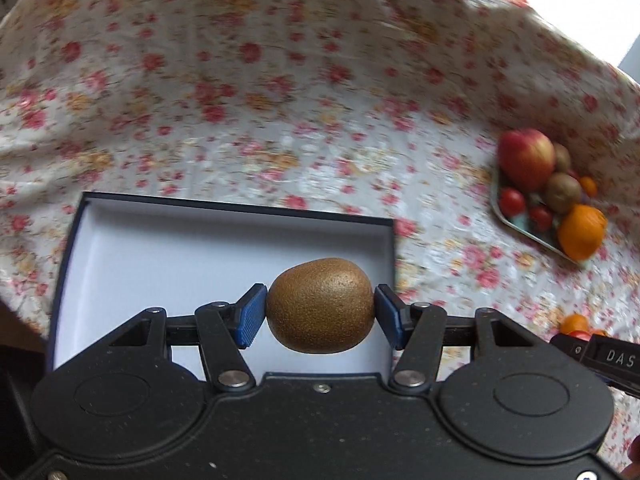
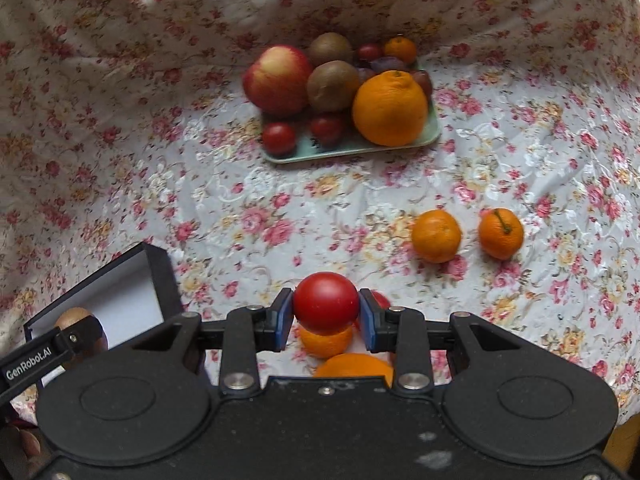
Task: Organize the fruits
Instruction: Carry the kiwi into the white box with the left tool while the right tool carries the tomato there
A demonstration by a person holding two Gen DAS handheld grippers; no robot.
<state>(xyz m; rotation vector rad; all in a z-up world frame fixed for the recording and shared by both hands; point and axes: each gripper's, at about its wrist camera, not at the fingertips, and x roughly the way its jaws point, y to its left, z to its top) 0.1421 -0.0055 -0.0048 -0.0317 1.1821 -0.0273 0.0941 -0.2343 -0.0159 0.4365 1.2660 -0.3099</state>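
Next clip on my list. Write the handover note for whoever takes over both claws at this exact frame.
Left claw: shut on a kiwi, held over the open dark box, which looks empty.
Right claw: shut on a red tomato, above small oranges.
Tray holds an apple, two kiwis, a big orange, tomatoes.
Two loose mandarins lie on the cloth.
Left: place both held fruits, sort the rest.

White lettering "GenRobot.AI" runs along a black bar of the left hand-held gripper point(image 2: 82, 330), seen at the lower left edge of the right wrist view. In the left wrist view, the letters "DAS" show on a black bar of the right hand-held gripper point(image 1: 580, 334) at the right edge; the rest is cut off.
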